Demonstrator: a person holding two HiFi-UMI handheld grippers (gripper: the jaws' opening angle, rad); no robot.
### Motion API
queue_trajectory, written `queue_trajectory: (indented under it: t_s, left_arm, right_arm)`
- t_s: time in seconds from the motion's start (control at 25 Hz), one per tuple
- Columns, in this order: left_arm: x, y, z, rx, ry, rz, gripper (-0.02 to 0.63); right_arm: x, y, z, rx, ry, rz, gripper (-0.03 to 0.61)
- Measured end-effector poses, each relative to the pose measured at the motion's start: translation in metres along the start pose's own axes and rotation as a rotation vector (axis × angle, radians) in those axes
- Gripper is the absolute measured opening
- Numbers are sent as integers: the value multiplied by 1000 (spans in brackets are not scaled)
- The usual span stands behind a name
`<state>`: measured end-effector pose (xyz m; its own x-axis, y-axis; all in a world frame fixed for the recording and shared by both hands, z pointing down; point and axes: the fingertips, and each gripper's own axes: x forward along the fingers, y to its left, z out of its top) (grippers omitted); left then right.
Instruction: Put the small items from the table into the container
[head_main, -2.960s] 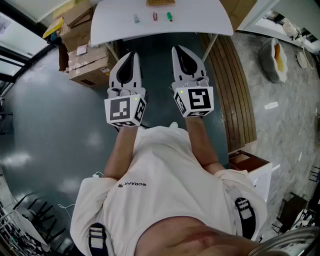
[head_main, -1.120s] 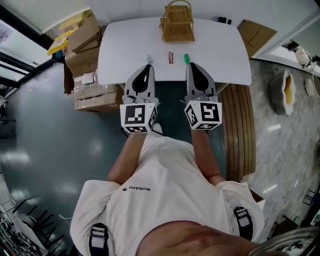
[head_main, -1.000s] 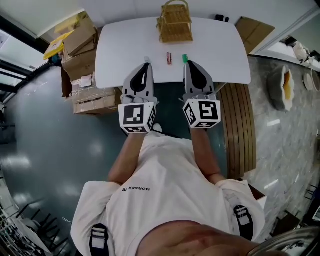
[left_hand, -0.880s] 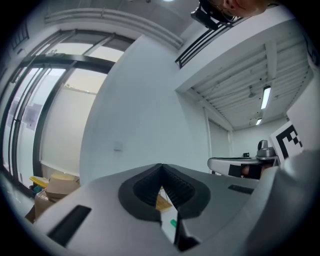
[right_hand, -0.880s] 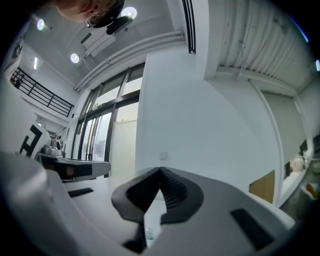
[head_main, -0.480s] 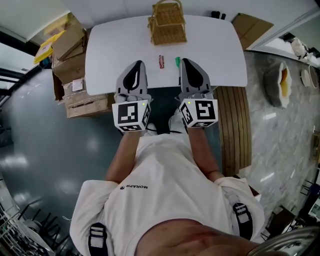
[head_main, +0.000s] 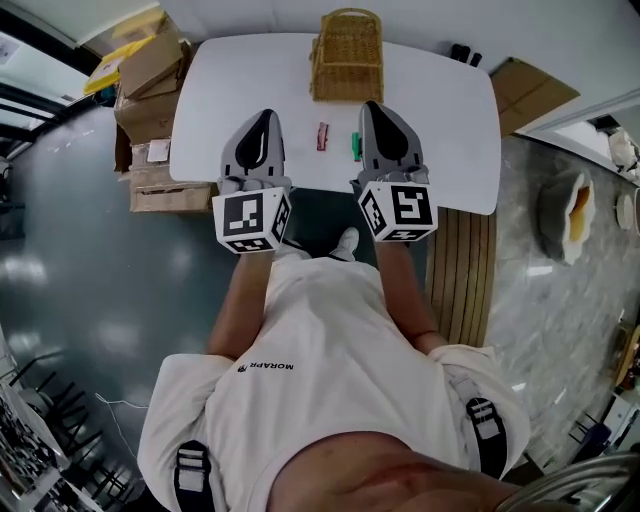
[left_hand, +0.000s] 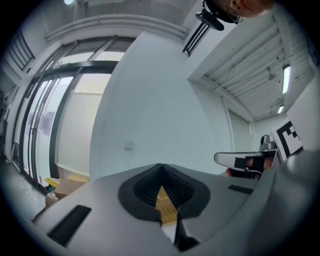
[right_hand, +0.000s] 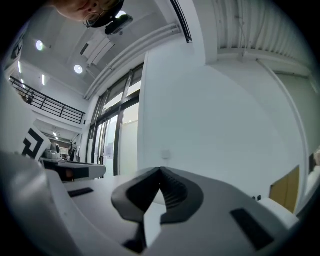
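two grippers were held level over the near part of the one white table (head_main: 440, 110), both on the person's side of the single wicker basket (head_main: 347, 55) that stood at the table's far edge. far to the left of the basket, off the table on the floor, sat a jumbled stack of cardboard boxes (head_main: 150, 85), too piled up to count. next came the left gripper (head_main: 263, 120), nearer the person than the basket and off to its left; its jaws were pressed together with nothing between them, and in the left gripper view a sliver of the basket's weave showed through the small gap below the tips. two small items lay in plain sight on the table: one red item (head_main: 322, 137), just on the near side of the basket and below its middle, and one green item (head_main: 355, 146) close to the red one's right, the two apart from each other and from the basket. the right gripper (head_main: 375, 110) sat just right of the green item, nearer than the basket's right corner, its jaws likewise closed on nothing, with only white tabletop behind them in the right gripper view. to the basket's right, at the far table edge, stood two small dark things (head_main: 462, 52), and beyond them one flat cardboard sheet (head_main: 535, 90) lay off the table.
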<state>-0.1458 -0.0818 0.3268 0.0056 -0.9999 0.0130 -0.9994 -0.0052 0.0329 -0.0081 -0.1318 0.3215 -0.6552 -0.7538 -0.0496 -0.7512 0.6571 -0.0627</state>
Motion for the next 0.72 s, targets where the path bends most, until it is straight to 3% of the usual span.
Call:
queue_trajectory:
  t_s: [0.16,0.44,0.72]
  left_arm:
    - [13,11,-6,11,9,33,3]
    - [34,28,-28,17,61,15,3]
    - [59,39,-82,48,238,-52,5]
  right_arm:
    - [15,-6,-11,10,19,21,5]
    - [32,-7,-23,2,34,11,5]
    - [47,-11,-41,6,73,-1,5]
